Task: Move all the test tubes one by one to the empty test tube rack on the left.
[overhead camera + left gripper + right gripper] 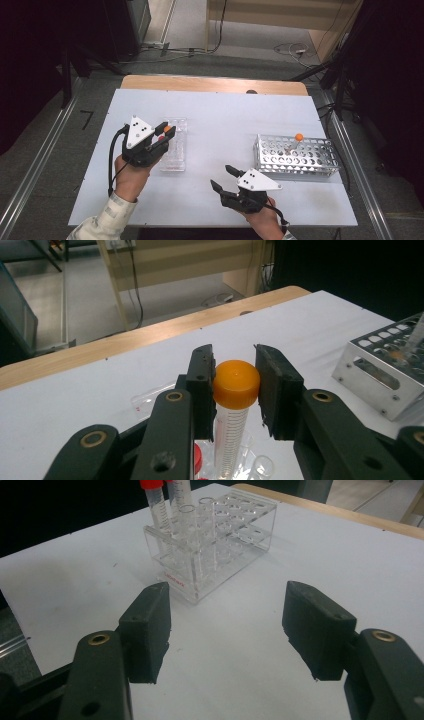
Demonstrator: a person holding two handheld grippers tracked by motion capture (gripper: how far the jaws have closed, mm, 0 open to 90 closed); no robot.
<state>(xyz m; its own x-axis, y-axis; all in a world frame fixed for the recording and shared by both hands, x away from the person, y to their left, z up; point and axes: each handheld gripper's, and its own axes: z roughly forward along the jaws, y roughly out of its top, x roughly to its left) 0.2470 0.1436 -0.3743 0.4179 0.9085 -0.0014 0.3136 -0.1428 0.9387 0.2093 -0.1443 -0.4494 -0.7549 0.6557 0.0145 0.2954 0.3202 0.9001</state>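
Observation:
My left gripper (pixel 167 131) is shut on the orange cap of a clear graduated tube (pixel 236 385), which hangs upright between the pads over the clear plastic rack (pixel 174 150). In the left gripper view a red cap (pixel 198 460) shows just below the jaws. My right gripper (pixel 221 176) stands open near the table's front edge with nothing between its fingers. In the right gripper view it (pixel 232 630) faces the clear rack (pixel 210 545), which holds red-capped tubes (pixel 152 487) at its far end. A metal rack (pixel 295 157) on the right holds one orange-capped tube (pixel 299 136).
The white table sheet (pixel 225 120) has open room between the two racks. A wooden strip (pixel 215 84) runs along the far edge. Cables lie on the floor beyond, and dark stands flank the table on both sides.

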